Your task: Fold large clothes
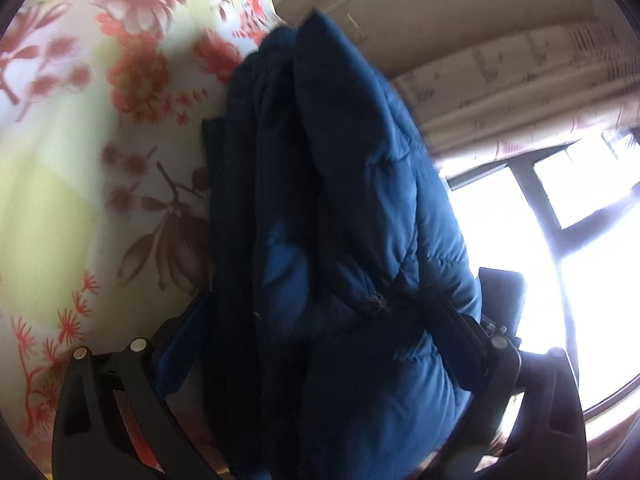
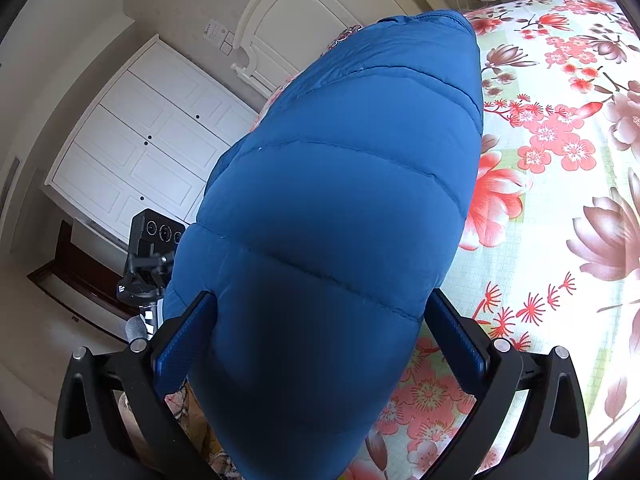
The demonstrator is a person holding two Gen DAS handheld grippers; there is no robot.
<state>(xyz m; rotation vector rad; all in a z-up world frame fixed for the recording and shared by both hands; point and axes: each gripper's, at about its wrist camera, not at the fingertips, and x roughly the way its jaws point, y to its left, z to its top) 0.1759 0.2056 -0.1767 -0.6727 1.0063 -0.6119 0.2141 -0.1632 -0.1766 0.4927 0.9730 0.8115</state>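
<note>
The room was a bedroom, and the bed's floral sheet filled the left side of the left wrist view, printed with red and brown blossoms on white and pale green. To the right of it hung the blue puffer jacket, bunched into several thick vertical folds, darker on the sheet side and lighter toward the light. Further right a patterned curtain ran across the top of a bright window, its panes washed out by daylight. The left gripper held the jacket low in the frame: its two blue-padded fingers pressed in on either side of the bundled fabric, so the jaws were clamped on the jacket with the padding filling the space between them.

In the right wrist view a white panelled wardrobe stood at the left, with a black camera device on a stand in front of it and a white arched headboard beyond. The quilted jacket took up the middle of the picture, rising from the gripper toward the top edge in smooth stitched bands, lifted above the bed. To its right the flowered sheet spread out flat. The right gripper gripped the jacket's lower part, one padded finger on each flank of the fabric, the jaws closed onto the thick down between them.
</note>
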